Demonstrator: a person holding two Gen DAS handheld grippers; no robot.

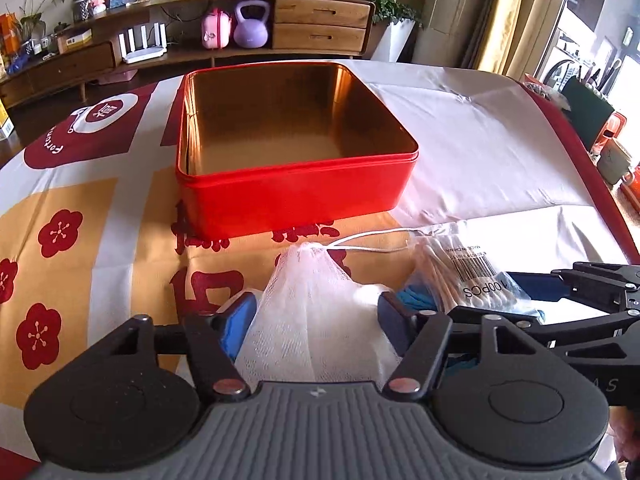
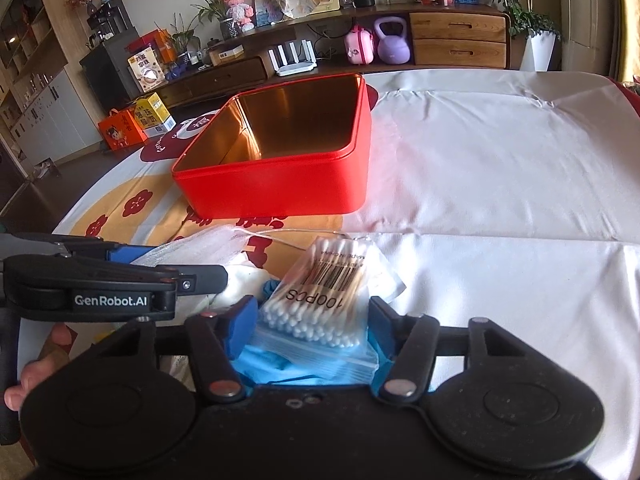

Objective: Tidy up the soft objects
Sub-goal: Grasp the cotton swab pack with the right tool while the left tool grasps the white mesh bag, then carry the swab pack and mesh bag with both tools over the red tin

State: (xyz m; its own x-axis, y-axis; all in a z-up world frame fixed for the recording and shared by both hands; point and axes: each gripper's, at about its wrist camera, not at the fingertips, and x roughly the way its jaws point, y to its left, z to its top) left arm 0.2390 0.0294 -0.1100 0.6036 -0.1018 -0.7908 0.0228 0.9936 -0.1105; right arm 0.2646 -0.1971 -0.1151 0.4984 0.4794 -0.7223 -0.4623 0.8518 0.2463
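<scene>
An open red tin (image 1: 296, 184) with a gold inside stands empty on the patterned cloth, straight ahead in both views (image 2: 272, 188). My left gripper (image 1: 316, 316) is shut on a white mesh bag (image 1: 312, 288) that lies just before the tin; both blue pads touch its sides. A white drawstring (image 1: 372, 236) trails from its top. My right gripper (image 2: 312, 320) is shut on a clear bag of cotton swabs (image 2: 320, 300), which rests on a crumpled blue soft item (image 2: 280, 364). The two grippers sit side by side, close together.
The table carries a white, orange and red cloth (image 1: 80, 264) with creases on its right half (image 2: 500, 160). A hand (image 2: 24, 380) holds the left gripper's body (image 2: 112, 292). Behind the table runs a wooden sideboard (image 2: 456, 40) with a purple kettlebell (image 1: 250, 26).
</scene>
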